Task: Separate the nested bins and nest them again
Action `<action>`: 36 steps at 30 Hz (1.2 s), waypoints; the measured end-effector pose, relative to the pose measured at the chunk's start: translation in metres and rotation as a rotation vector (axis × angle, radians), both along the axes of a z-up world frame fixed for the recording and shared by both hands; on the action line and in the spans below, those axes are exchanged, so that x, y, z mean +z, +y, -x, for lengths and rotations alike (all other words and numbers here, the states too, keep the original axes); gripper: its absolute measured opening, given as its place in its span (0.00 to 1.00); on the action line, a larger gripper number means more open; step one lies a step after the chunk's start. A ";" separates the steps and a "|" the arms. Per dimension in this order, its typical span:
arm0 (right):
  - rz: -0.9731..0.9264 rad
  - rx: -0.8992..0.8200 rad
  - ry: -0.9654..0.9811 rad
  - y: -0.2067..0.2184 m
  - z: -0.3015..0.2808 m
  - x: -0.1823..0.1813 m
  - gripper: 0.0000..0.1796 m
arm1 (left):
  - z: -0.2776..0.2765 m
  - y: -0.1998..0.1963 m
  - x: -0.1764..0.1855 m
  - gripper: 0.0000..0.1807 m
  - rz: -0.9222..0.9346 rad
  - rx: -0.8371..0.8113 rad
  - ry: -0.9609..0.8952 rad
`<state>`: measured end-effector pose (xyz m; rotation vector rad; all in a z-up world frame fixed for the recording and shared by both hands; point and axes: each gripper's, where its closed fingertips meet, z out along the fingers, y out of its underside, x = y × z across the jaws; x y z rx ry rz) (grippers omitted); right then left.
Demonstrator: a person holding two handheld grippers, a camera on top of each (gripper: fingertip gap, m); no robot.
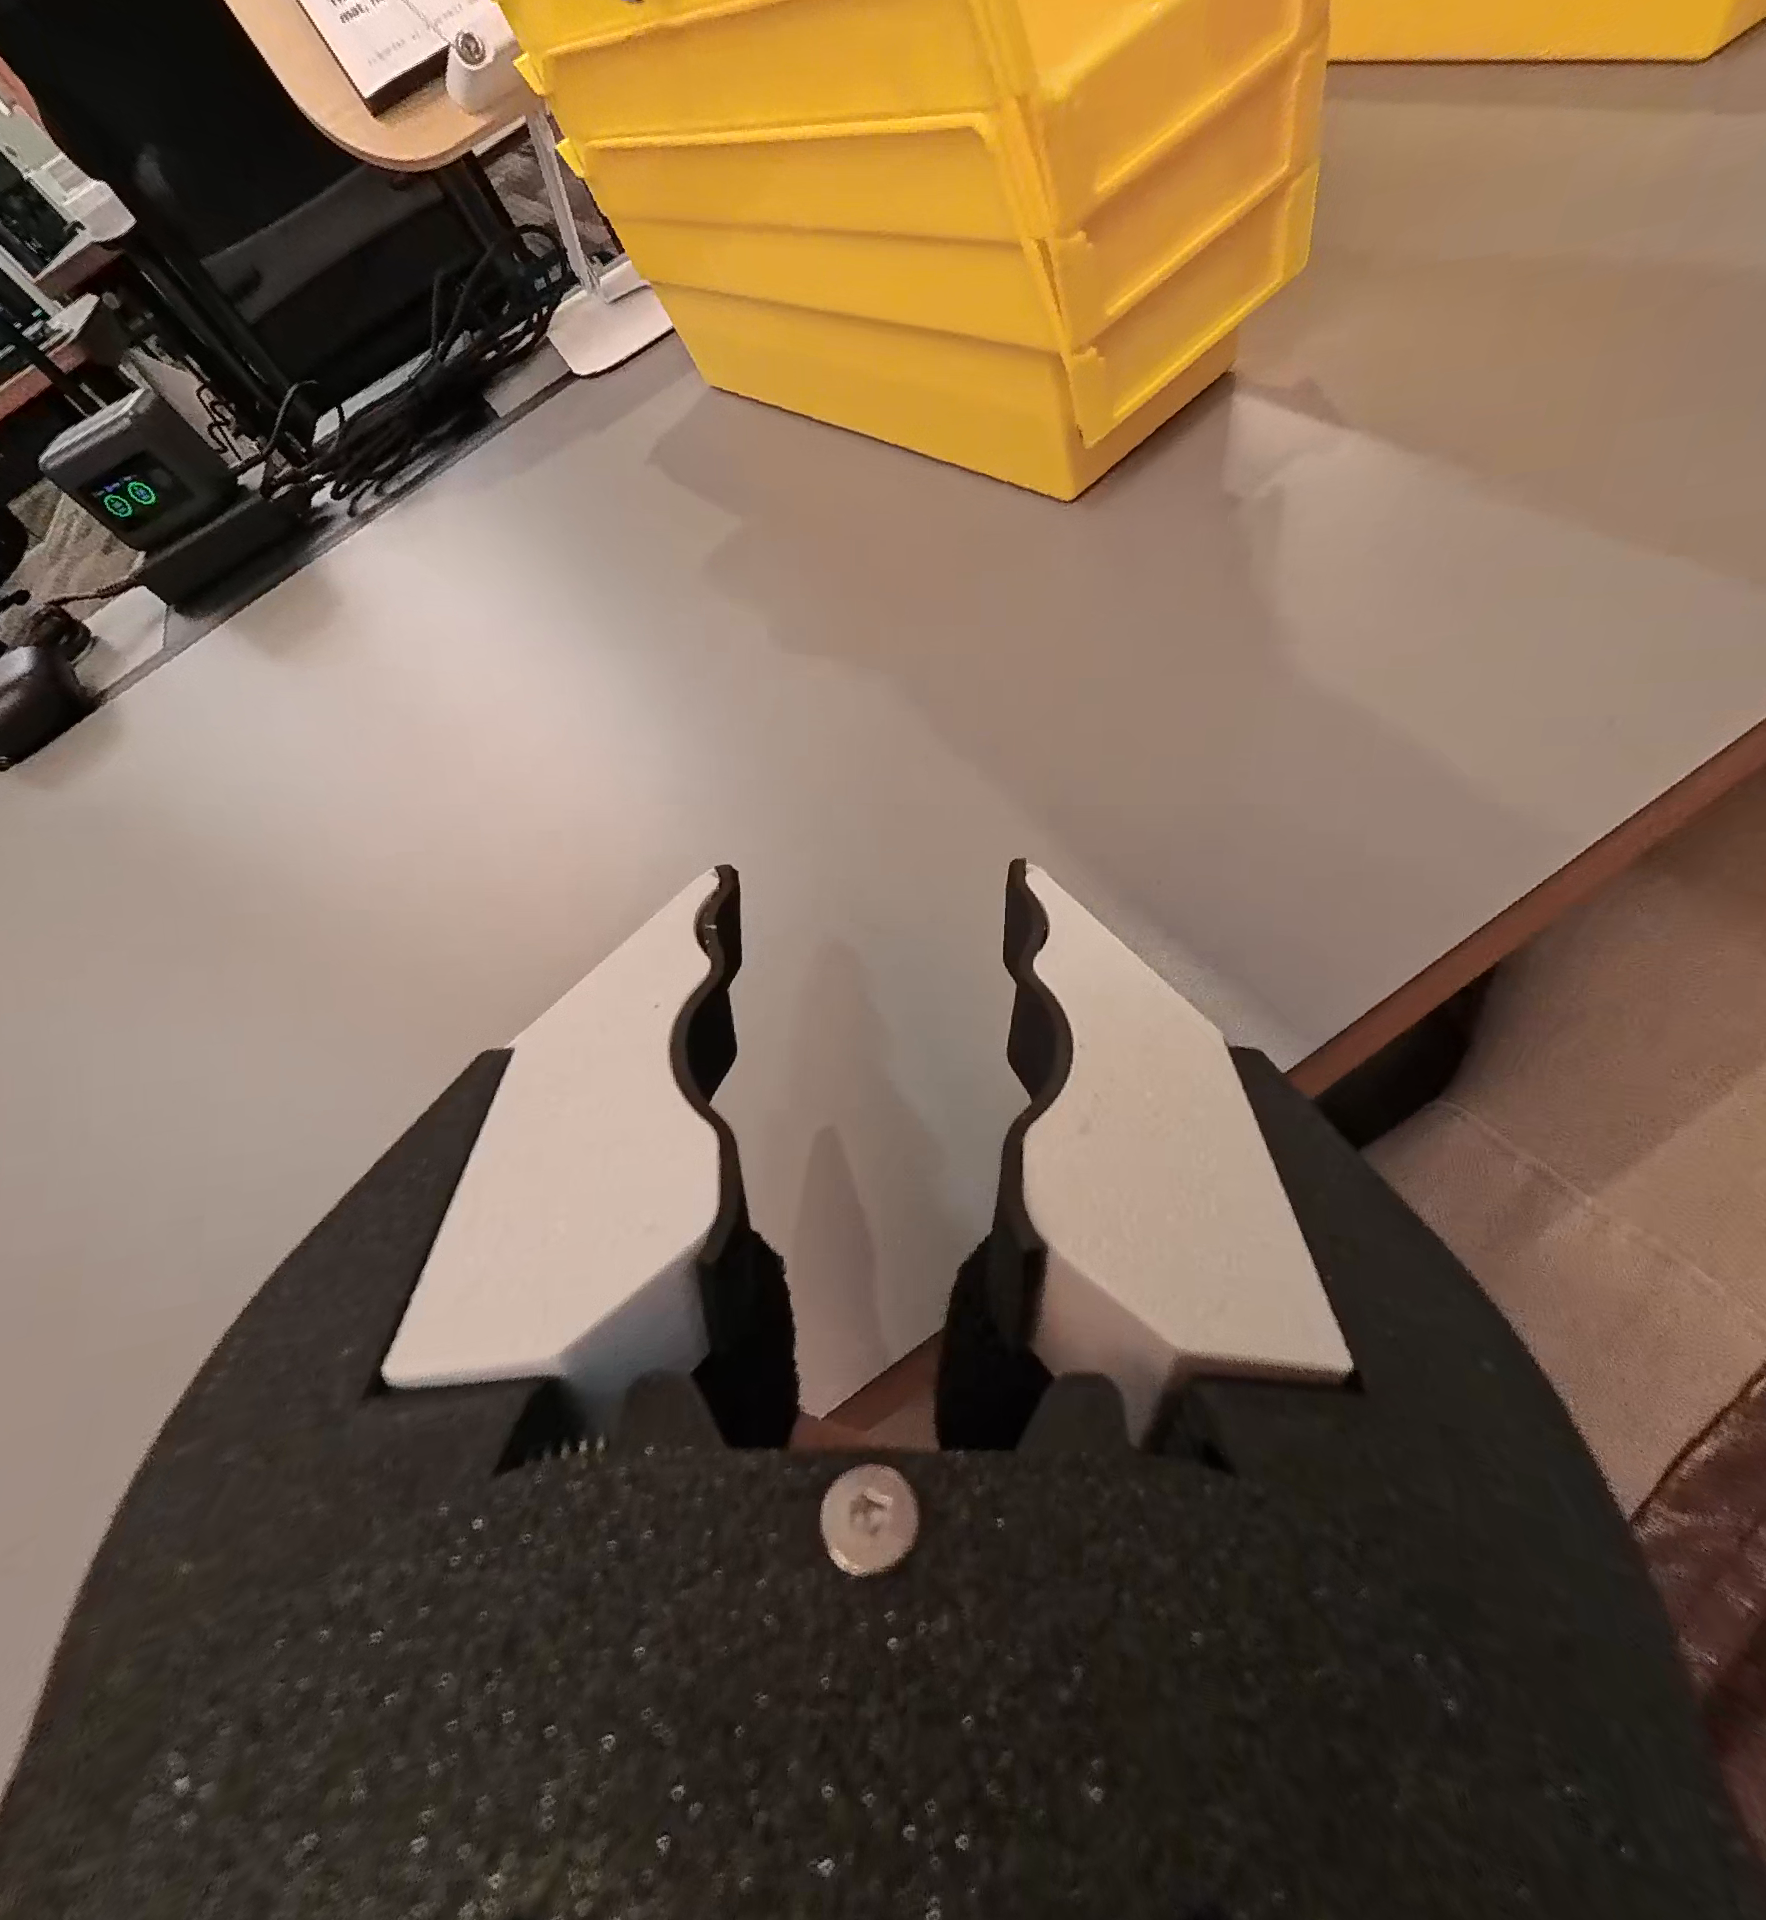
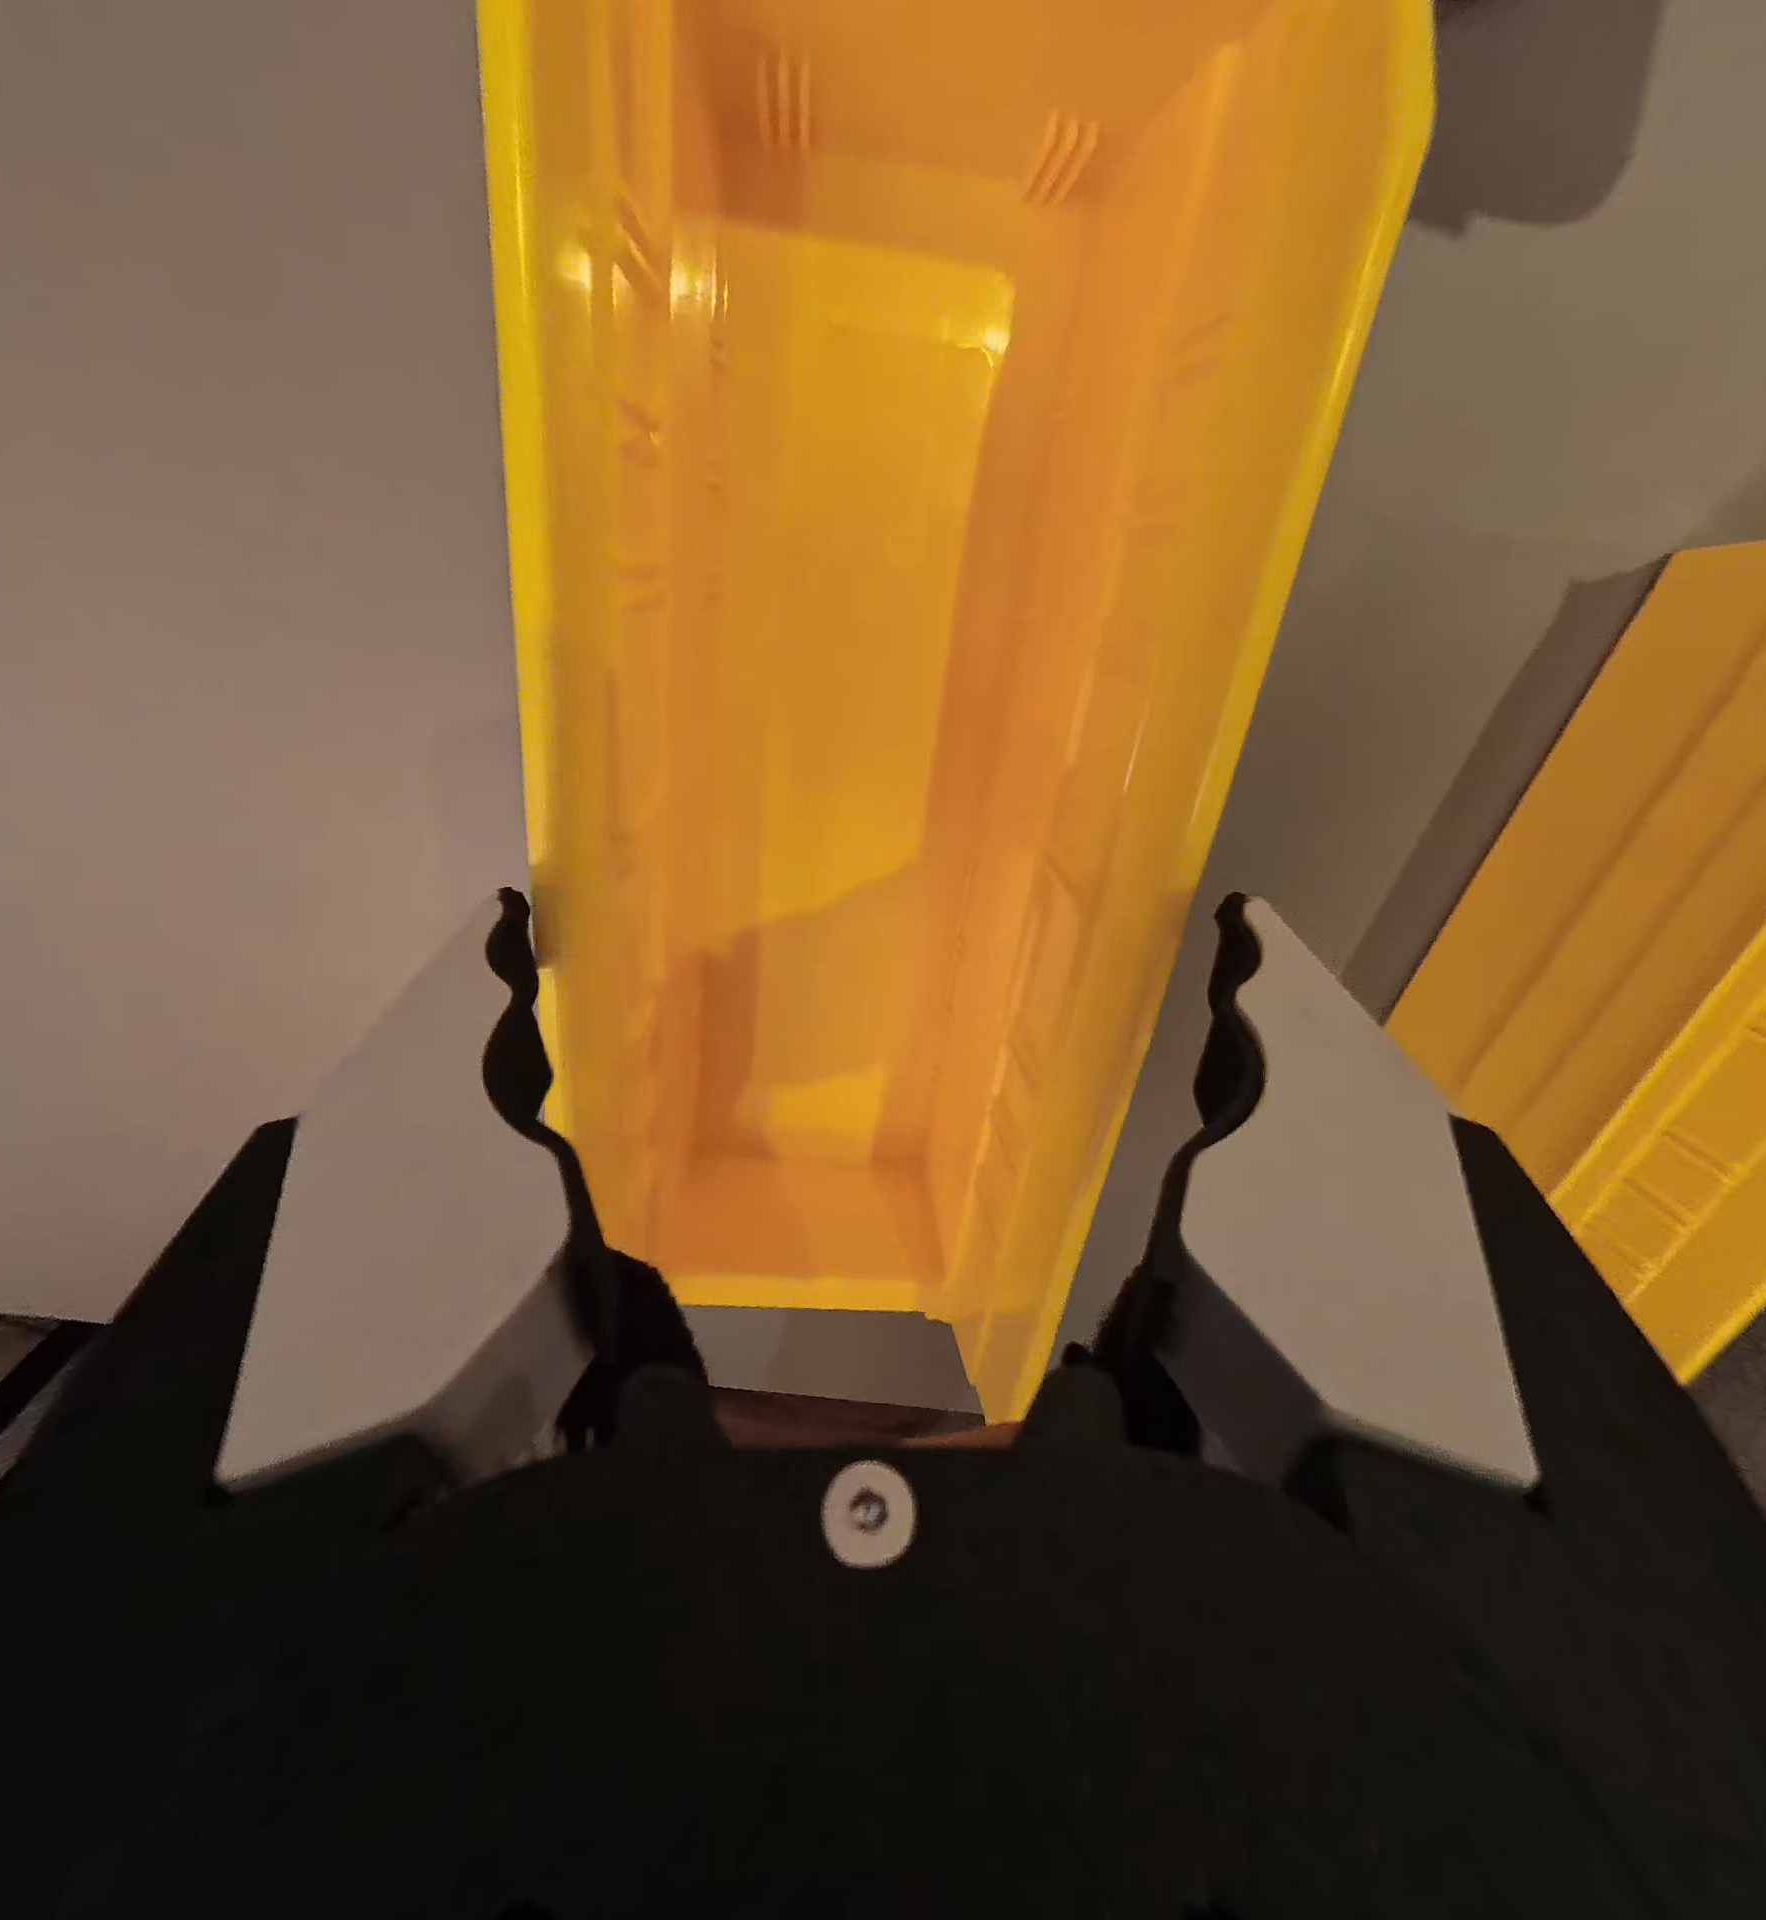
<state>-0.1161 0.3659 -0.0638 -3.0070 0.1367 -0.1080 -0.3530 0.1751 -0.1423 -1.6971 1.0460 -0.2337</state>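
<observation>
The right gripper is hanging over a single yellow bin on the grey table, its fingers spread wide around the bin's near end, gripping nothing. The bin is holding nothing. The left gripper is sitting part open over bare table. Only its view is showing the nested stack of yellow bins farther back.

A flat grey table with a brown wooden edge carries a nested stack of yellow plastic bins. A single open yellow plastic bin lies near that stack.
</observation>
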 end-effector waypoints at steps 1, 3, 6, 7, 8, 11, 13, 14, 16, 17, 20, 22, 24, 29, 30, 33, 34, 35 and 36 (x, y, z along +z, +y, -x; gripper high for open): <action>-0.002 -0.001 0.012 0.000 0.001 -0.001 0.71 | 0.000 0.000 0.000 0.27 0.000 0.000 0.000; -0.006 0.004 0.027 0.001 0.003 -0.002 0.68 | -0.001 0.000 -0.001 0.27 0.011 -0.003 -0.006; 0.010 0.013 0.027 0.001 0.002 0.001 0.62 | -0.003 0.001 -0.001 0.27 0.026 -0.003 -0.017; 0.013 0.013 0.025 0.000 0.003 0.001 0.60 | -0.002 0.001 -0.001 0.27 0.026 -0.002 -0.016; 0.017 0.013 0.023 0.000 0.003 0.002 0.59 | -0.002 0.001 -0.001 0.27 0.025 -0.001 -0.015; 0.024 0.010 0.013 0.000 0.004 0.003 0.56 | -0.002 0.001 -0.001 0.27 0.023 0.000 -0.015; 0.022 0.008 0.012 0.000 0.004 0.004 0.55 | -0.002 0.001 -0.001 0.27 0.022 0.001 -0.015; 0.019 0.007 0.012 0.001 0.004 0.004 0.55 | -0.001 0.001 -0.001 0.27 0.021 0.001 -0.015; 0.011 0.007 0.016 0.001 0.003 0.005 0.55 | -0.001 0.001 0.000 0.27 0.022 0.001 -0.019; 0.008 0.005 0.020 0.001 0.003 0.005 0.54 | -0.001 0.001 0.000 0.27 0.026 0.001 -0.022; 0.003 -0.002 0.024 0.000 0.002 0.010 0.54 | -0.002 0.001 0.000 0.27 0.036 -0.001 -0.030; -0.004 -0.004 0.025 0.001 0.001 0.016 0.54 | -0.002 0.001 0.000 0.27 0.032 -0.002 -0.026; -0.008 -0.004 0.025 0.001 0.001 0.024 0.55 | -0.003 0.001 0.000 0.27 0.029 -0.002 -0.023; -0.031 -0.002 0.022 0.001 -0.004 0.059 0.55 | -0.003 0.001 -0.001 0.27 0.027 -0.001 -0.020; -0.038 -0.001 0.017 0.000 -0.006 0.068 0.55 | -0.003 0.001 -0.001 0.27 0.029 -0.001 -0.022; -0.072 -0.008 0.020 -0.002 -0.013 0.098 0.55 | -0.003 0.001 -0.001 0.27 0.030 -0.002 -0.022; -0.083 -0.010 0.007 -0.004 -0.018 0.109 0.55 | -0.003 0.000 0.000 0.27 0.029 -0.004 -0.022; -0.089 -0.014 -0.007 -0.007 -0.024 0.119 0.56 | -0.004 0.000 0.000 0.27 0.028 -0.005 -0.020; -0.095 -0.021 -0.018 -0.010 -0.031 0.128 0.56 | -0.004 -0.001 0.000 0.27 0.024 -0.006 -0.018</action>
